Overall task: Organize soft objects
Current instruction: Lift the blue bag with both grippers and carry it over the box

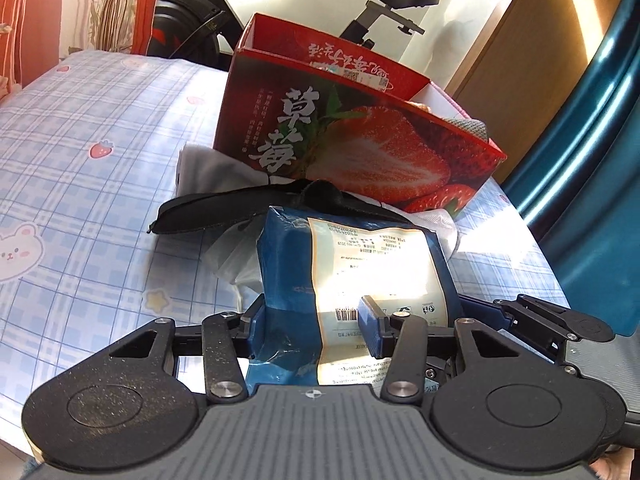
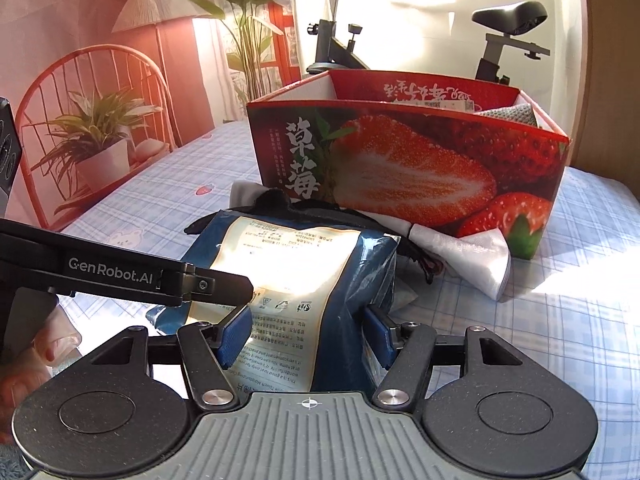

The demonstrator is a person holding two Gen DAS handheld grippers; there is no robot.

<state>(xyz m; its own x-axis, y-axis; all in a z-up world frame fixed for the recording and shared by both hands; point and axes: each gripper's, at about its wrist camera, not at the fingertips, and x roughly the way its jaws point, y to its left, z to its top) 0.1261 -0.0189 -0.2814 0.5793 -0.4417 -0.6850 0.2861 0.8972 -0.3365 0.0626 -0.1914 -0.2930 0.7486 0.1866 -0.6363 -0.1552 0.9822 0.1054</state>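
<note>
Both grippers grip one blue soft pack [image 1: 360, 256] with a pale printed label, which sits low in the middle of each frame, lifted above the checked bedsheet [image 1: 100, 152]. In the left wrist view the left gripper [image 1: 310, 320] has its blue pads pressed into the near end of the pack, one at the pack's left edge and one on the label. In the right wrist view the right gripper [image 2: 308, 336] pinches the same pack, its fingers [image 2: 236, 332] squeezing the wrapper from both sides so that the film bulges between them. The left gripper's black arm reaches in from the left edge of that frame, its tip touching the pack's label. Just behind the pack lies a black cloth [image 1: 224, 210], and under and beside it some white cloth [image 2: 460, 252]. Further back, in the upper middle, stands an open red box [image 2: 408, 168] printed with strawberries; a grey knitted item [image 2: 512, 114] shows over its right rim. An exercise bike [image 2: 508, 28] stands behind the bed.
</note>
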